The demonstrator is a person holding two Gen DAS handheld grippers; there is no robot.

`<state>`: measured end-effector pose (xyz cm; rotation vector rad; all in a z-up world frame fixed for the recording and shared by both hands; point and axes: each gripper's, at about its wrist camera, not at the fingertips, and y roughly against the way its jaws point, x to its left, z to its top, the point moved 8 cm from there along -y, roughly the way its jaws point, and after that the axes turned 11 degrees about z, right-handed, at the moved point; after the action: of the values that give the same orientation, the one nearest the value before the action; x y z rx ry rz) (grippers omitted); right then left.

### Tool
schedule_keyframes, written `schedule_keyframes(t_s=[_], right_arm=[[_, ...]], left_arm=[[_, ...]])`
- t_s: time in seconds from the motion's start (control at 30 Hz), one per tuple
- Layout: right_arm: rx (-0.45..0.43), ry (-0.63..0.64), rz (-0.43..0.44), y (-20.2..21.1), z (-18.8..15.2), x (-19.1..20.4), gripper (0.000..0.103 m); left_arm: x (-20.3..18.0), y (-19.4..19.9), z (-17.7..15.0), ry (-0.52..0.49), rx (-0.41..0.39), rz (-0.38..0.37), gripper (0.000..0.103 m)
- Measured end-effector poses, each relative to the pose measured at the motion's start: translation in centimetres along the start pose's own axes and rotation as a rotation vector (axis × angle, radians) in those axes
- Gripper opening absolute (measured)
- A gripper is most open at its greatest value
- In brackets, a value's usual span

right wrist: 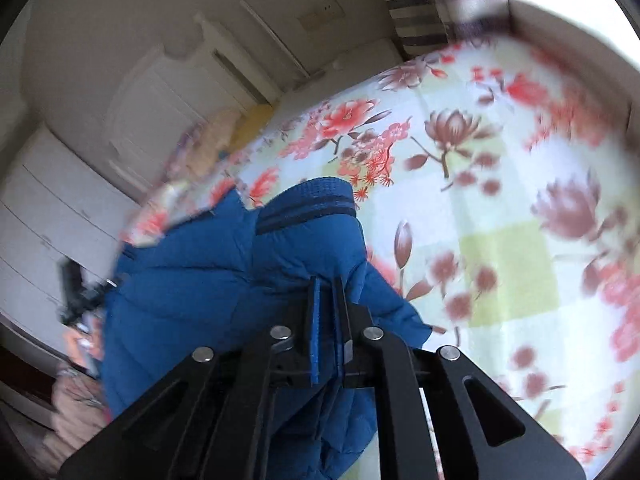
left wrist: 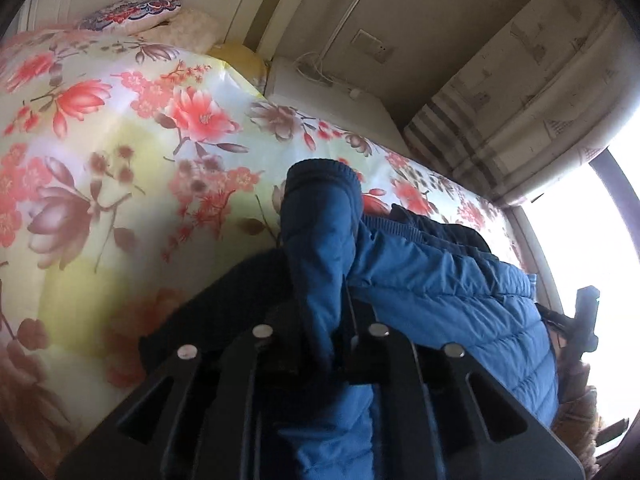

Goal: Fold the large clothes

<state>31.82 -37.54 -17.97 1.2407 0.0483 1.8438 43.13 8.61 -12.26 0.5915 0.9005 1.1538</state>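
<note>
A blue quilted puffer jacket [left wrist: 432, 280] lies partly lifted over a floral bedspread [left wrist: 120, 140]. My left gripper [left wrist: 326, 308] is shut on a blue sleeve with a dark ribbed cuff [left wrist: 320, 176] that stands up between its fingers. In the right wrist view the jacket [right wrist: 192, 288] hangs to the left, and my right gripper [right wrist: 326, 292] is shut on a fold of it near a second ribbed cuff [right wrist: 308, 200]. The right gripper shows at the far right edge of the left wrist view [left wrist: 584, 316], the left gripper at the left edge of the right wrist view [right wrist: 72, 288].
The bed [right wrist: 500, 220] fills most of both views. Pillows [left wrist: 132, 12] lie at its head. A white nightstand [left wrist: 332, 96] with a cable, a striped curtain [left wrist: 520, 100] and a bright window [left wrist: 592, 260] are beyond. White wardrobe doors [right wrist: 60, 208] stand left.
</note>
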Motion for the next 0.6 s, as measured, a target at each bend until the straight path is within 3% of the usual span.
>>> schedule_keyframes(t_s=[0.07, 0.1, 0.2, 0.23, 0.27, 0.3, 0.37, 0.43, 0.47, 0.53, 0.6], right_arm=[[-0.017, -0.053, 0.073, -0.4, -0.3, -0.6, 0.020], [-0.015, -0.067, 0.087, -0.9, -0.4, -0.6, 0.020], [-0.011, -0.015, 0.025, -1.1, -0.8, 0.3, 0.021], [-0.002, 0.002, 0.014, -0.9, -0.7, 0.5, 0.032], [0.017, 0.035, 0.038, -0.7, -0.8, 1.5, 0.070], [0.010, 0.046, 0.083, -0.5, -0.6, 2.3, 0.099], [-0.047, 0.045, 0.100, 1.0, 0.1, 2.8, 0.099], [-0.139, 0.021, 0.168, 2.6, 1.2, 2.8, 0.099], [-0.143, 0.009, 0.138, 2.5, 1.4, 2.2, 0.099], [-0.066, 0.006, 0.006, 0.9, 1.5, 0.5, 0.099], [-0.015, 0.039, -0.032, -0.7, 1.6, 0.3, 0.099]], left_arm=[[0.1, -0.6, 0.0, -0.001, 0.012, 0.026, 0.027], [0.2, -0.9, -0.2, -0.003, 0.019, 0.038, 0.030], [0.4, -2.0, -0.4, 0.001, 0.034, 0.058, 0.038], [0.5, -2.2, -0.5, 0.006, 0.036, 0.061, 0.039], [0.6, -2.3, -0.5, 0.014, 0.035, 0.058, 0.042], [0.8, -2.3, -0.4, 0.024, 0.033, 0.055, 0.052], [1.1, -2.1, -0.4, 0.036, 0.026, 0.055, 0.071], [1.1, -2.0, -0.4, 0.031, 0.021, 0.058, 0.073], [1.0, -2.1, -0.4, 0.028, 0.024, 0.064, 0.073], [0.8, -2.3, -0.4, 0.012, 0.033, 0.081, 0.073], [0.6, -2.5, -0.4, 0.000, 0.037, 0.095, 0.073]])
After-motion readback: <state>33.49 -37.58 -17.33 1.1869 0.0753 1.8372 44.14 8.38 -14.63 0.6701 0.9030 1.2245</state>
